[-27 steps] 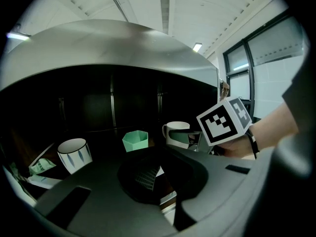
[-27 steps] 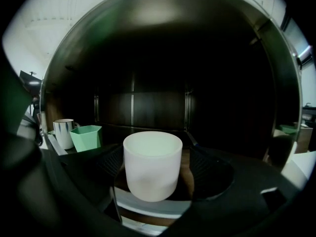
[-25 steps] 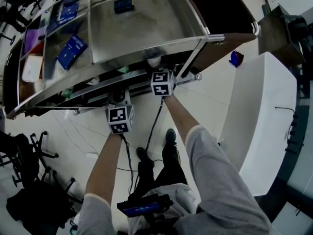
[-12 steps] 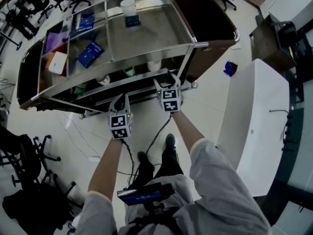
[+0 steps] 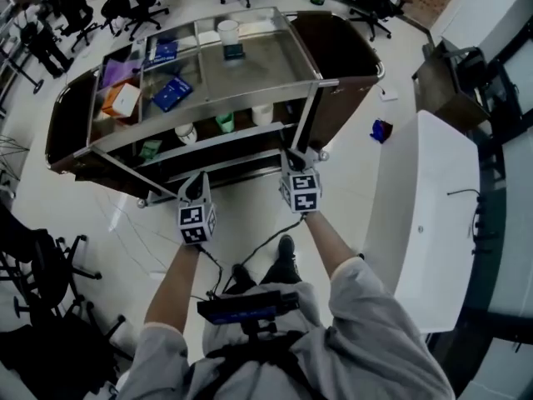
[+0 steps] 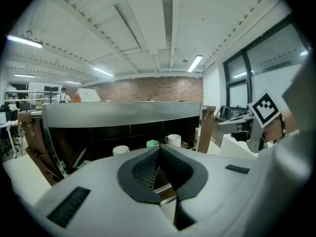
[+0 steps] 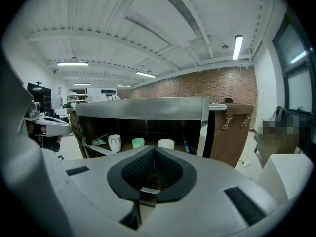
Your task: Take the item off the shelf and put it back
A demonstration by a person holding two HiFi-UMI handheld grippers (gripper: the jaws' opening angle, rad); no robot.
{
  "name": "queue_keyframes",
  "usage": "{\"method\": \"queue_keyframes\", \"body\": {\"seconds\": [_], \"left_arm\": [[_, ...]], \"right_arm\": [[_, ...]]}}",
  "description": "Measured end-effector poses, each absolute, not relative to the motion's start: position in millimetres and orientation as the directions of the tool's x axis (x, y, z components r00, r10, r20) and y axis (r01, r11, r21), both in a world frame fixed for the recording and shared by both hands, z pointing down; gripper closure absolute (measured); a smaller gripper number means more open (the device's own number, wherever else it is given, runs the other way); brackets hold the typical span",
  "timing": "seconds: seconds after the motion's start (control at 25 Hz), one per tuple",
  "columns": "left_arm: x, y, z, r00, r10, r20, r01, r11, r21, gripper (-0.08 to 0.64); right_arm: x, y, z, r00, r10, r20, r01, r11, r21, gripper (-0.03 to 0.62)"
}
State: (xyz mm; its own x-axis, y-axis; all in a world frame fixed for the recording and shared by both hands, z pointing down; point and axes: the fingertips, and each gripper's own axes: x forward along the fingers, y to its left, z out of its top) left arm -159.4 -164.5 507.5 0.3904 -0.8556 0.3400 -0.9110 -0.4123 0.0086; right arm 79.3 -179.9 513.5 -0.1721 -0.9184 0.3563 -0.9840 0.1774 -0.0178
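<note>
Person stepping back from cart [image 5: 331, 80]. Right gripper [image 5: 295, 157] fingers now closed, empty; left gripper [image 5: 201, 180] fingers closed, empty. White cup [image 5: 263, 113] sitting on lower shelf [image 5: 238, 132], well apart; put-back probably done.

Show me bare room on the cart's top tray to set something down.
Free: the wide right compartment, bare steel in front of the white cup and the small blue box. Crowded: the left compartments, full of boxes.

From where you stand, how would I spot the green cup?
Find the steel cart, then its lower shelf. Three cups stand in a row there; the green cup is the middle one, the only one that is not white.
</note>
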Motion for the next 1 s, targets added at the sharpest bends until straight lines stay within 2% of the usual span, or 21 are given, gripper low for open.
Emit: {"method": "queue_keyframes", "body": {"seconds": [0.52, 1.0], "left_arm": [[-250, -99, 492, 0.31, -0.888, 0.34, -0.945, -0.326, 0.009, 0.555], [-275, -61, 502, 0.284, -0.893, 0.349, -0.956, -0.292, 0.028, 0.555]], "right_arm": [[70, -87, 504, -0.217, -0.891, 0.398, -0.976, 0.21, -0.062, 0.583], [74, -45, 508, -0.193, -0.902, 0.387, -0.981, 0.182, -0.066, 0.584]]}}
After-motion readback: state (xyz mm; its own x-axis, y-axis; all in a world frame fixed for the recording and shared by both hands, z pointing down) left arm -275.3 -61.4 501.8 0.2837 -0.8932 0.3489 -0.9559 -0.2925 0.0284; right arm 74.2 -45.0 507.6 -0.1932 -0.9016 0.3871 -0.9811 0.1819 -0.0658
